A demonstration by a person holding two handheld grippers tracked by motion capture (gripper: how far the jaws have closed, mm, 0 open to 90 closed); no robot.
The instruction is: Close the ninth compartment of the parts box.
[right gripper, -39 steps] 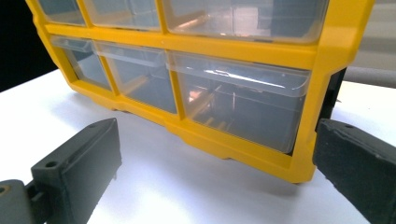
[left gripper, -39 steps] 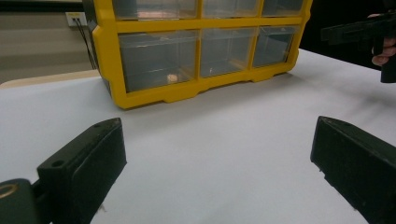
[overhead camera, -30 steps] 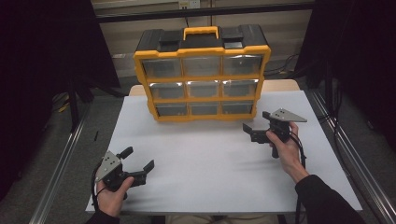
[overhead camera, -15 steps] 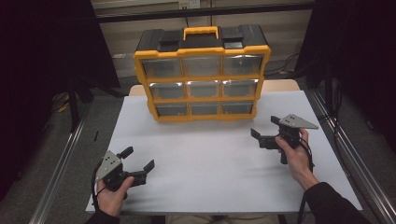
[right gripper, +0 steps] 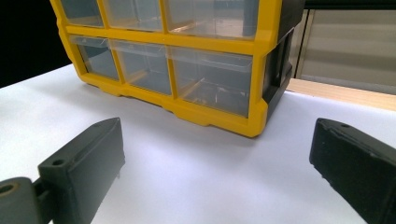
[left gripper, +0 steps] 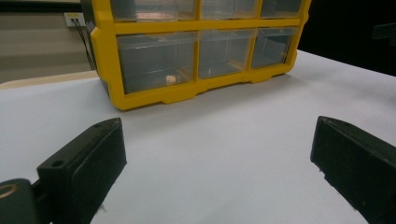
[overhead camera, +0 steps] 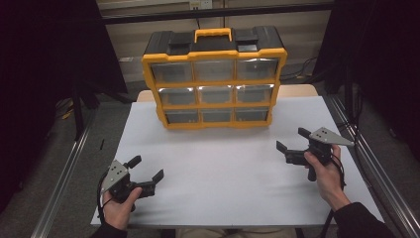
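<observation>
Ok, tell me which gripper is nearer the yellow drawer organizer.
Right. The right gripper sits just off the yellow drawer organizer toward its front right corner; the left gripper is farther back, near the table's front left edge.

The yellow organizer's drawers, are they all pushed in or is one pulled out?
All pushed in: on the organizer, the nine clear drawers sit flush with the yellow frame in the high view; none sticks out.

Yellow-and-black drawer organizer point(overhead camera: 214, 79), upright, clear drawers shut, at table's far edge
</observation>
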